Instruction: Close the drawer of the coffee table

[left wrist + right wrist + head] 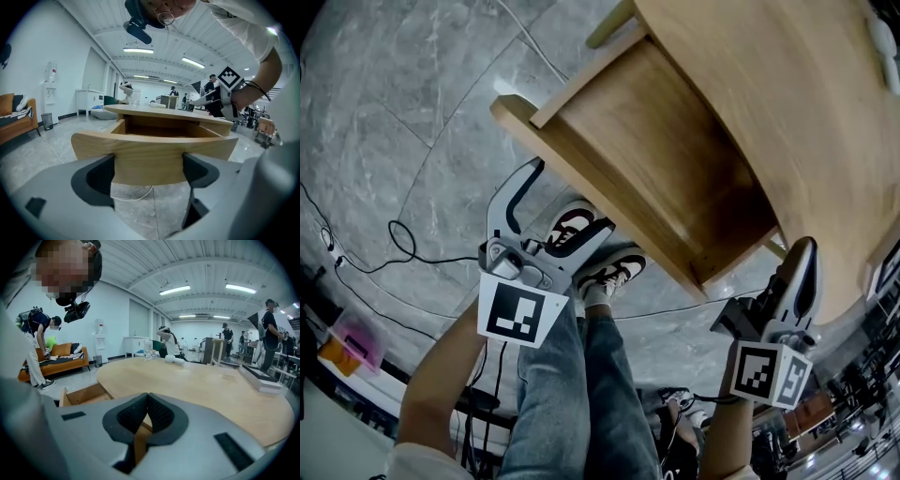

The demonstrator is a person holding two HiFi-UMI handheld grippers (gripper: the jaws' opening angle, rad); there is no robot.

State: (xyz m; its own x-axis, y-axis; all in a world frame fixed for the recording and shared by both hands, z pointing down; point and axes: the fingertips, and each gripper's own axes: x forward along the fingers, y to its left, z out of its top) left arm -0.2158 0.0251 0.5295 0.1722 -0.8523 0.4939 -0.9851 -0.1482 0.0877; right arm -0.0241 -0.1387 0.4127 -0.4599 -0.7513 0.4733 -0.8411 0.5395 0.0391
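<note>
drawer (675,178): pulled well out of the coffee table (797,103), empty, its front panel facing the person.
left gripper (147,174): jaws spread, the front panel framed between them and just beside; I can't tell whether they touch it.
right gripper (147,417): jaws pressed together on nothing, by the table edge.
push: meet the panel near its middle, square on, and drive straight in so the drawer doesn't skew.

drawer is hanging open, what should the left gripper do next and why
Probably ease the left gripper forward until its open fingers press on the drawer front. The drawer stands pulled out of the coffee table, and its front sits squarely ahead of the spread fingers.
</note>
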